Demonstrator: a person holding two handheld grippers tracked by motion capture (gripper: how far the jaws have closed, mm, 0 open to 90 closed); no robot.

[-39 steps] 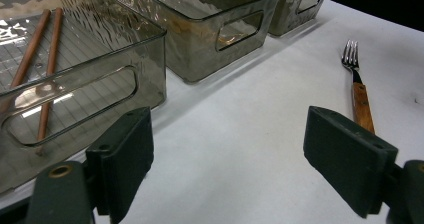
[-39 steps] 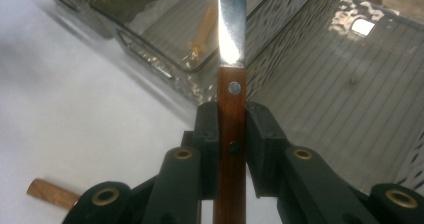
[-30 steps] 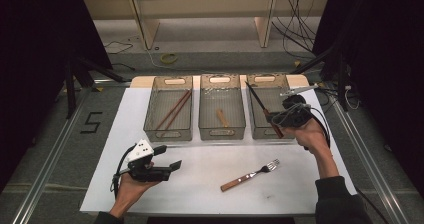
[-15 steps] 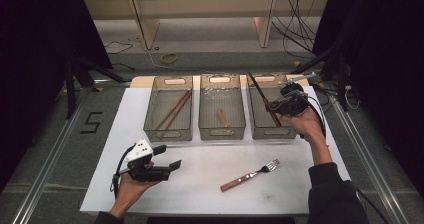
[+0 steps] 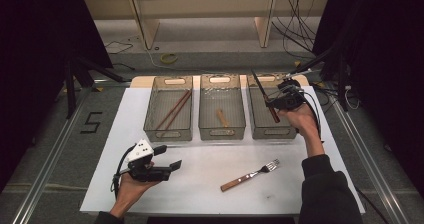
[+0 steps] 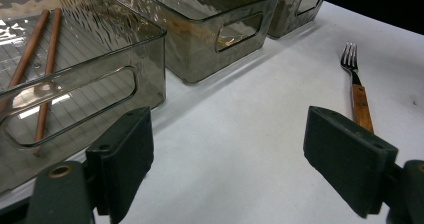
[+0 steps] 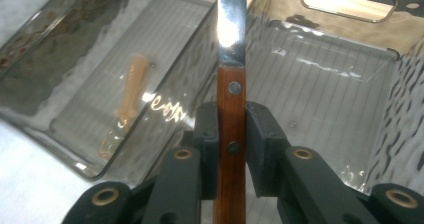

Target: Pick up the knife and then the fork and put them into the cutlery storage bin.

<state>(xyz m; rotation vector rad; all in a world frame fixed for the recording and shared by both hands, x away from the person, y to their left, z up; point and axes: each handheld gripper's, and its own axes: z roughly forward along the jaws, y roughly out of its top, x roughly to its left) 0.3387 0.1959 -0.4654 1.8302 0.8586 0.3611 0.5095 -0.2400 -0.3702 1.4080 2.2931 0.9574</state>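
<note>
Knife (image 7: 231,84) sits clamped by its wooden handle in the right gripper (image 5: 278,103), above the right bin (image 5: 260,129), blade pointing past the bin's far end. Left gripper (image 5: 167,165) rests wide open and empty, well away from that bin.

The far half of the white mat (image 5: 200,189) is taken up by three clear bins (image 5: 222,113) set side by side with only narrow gaps between them. Over the right bin (image 5: 270,129) the space is occupied by the right gripper (image 5: 274,104) and its clamped knife (image 5: 264,95). The near strip is left open, interrupted only by the fork (image 5: 250,175) towards the near right corner and the left gripper (image 5: 167,156) near the near left corner.
</note>
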